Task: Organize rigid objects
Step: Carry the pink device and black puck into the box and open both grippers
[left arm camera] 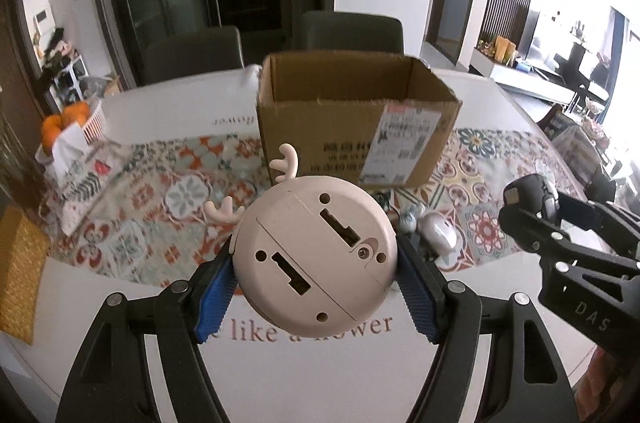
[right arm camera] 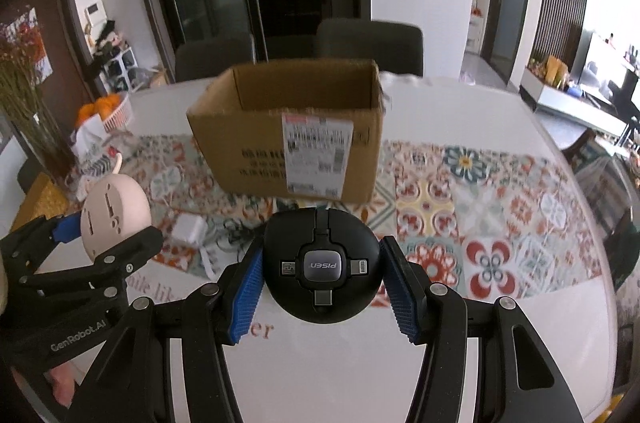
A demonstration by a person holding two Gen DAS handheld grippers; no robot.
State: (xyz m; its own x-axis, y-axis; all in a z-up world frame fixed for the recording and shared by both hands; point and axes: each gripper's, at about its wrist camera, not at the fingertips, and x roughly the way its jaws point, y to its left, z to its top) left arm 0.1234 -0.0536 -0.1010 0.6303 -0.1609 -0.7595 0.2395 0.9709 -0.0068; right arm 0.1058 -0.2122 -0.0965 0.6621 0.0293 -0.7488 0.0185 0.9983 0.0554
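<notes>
Above the white table (left arm camera: 120,283), covered across its middle by a patterned floral runner (left arm camera: 160,191), two objects are held clear of the surface. The left gripper (left arm camera: 316,283) is closed on a round pale-pink plastic device with two small antlers (left arm camera: 316,251); its blue ribbed pads (left arm camera: 214,297) are pressed against opposite sides, and the slotted underside is turned toward the camera. The right gripper (right arm camera: 322,283) is closed on a round black plastic charging hub marked PISEN (right arm camera: 322,263), with connector tips seen on its face; its blue pads (right arm camera: 246,297) are seated on both flanks.

An open-topped brown cardboard box with a white shipping label (right arm camera: 288,139) is placed upright on the runner, beyond both held objects. A white adapter block (right arm camera: 188,229) and dark tangled cable (right arm camera: 236,227) are seen on the runner near the box, and a silver-white computer mouse (left arm camera: 438,235) lies just beside them. A white basket of oranges (left arm camera: 86,121) is located at the far left table edge. Two dark chairs (left arm camera: 352,31) are positioned behind the table.
</notes>
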